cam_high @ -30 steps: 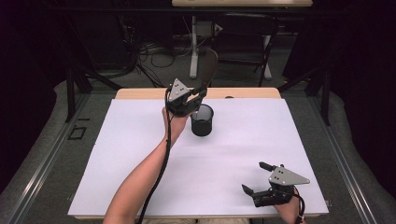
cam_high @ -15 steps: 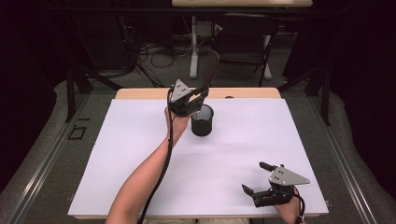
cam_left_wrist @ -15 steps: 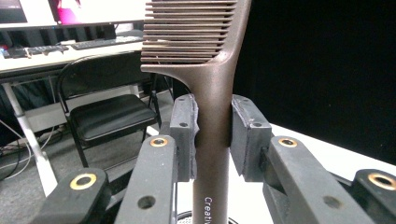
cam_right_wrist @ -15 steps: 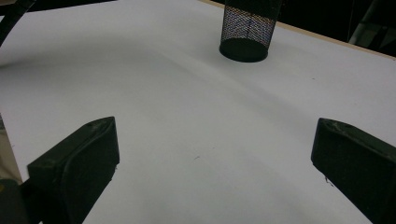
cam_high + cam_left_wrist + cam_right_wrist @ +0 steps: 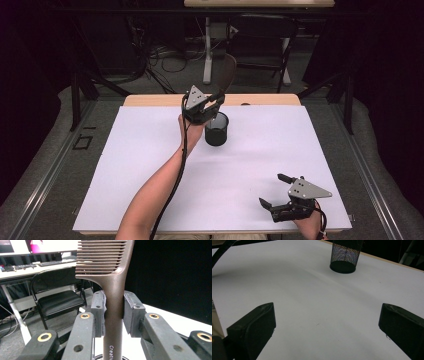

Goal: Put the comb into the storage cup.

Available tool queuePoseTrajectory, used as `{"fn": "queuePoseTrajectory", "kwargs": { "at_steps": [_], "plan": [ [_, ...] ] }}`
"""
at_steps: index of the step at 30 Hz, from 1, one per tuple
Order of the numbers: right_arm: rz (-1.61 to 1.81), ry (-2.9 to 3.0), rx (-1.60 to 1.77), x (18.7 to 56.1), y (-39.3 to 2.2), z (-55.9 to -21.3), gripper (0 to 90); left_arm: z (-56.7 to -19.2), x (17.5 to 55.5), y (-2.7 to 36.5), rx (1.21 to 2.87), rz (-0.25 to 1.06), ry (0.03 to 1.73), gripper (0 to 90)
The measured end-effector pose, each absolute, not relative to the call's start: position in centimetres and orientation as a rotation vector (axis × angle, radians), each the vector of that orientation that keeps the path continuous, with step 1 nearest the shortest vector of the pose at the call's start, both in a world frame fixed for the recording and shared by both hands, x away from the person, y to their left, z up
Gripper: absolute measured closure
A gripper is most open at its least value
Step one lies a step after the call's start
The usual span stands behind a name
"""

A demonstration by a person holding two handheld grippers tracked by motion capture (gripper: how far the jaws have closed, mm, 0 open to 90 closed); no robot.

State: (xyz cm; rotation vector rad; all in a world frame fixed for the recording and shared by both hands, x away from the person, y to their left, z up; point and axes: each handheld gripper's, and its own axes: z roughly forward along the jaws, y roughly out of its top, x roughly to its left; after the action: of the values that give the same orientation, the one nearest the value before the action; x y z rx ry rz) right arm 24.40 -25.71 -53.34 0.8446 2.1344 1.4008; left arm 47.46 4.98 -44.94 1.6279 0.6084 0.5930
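One piece of lettering can be read. In the left gripper view, the handle of the brown comb (image 5: 113, 302) carries small pale letters running along its length near the bottom edge of the frame. They spell "Creativ", and the word is cut off there by the frame's edge, so the rest cannot be told. No other writing, number, brand or sign is legible: the screen (image 5: 37, 245) far off behind the comb shows bright patches too blurred to read.
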Motion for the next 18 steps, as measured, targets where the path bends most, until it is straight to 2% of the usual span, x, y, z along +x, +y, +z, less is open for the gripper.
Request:
{"fn": "queuePoseTrajectory", "kwargs": {
  "at_steps": [18],
  "plan": [
    [1.397, 2.138, 0.844, 24.39, -25.7, -53.33, 0.6, -45.74, 48.0, 4.92, 1.601, 0.588, 0.615, 72.7]
  ]
}}
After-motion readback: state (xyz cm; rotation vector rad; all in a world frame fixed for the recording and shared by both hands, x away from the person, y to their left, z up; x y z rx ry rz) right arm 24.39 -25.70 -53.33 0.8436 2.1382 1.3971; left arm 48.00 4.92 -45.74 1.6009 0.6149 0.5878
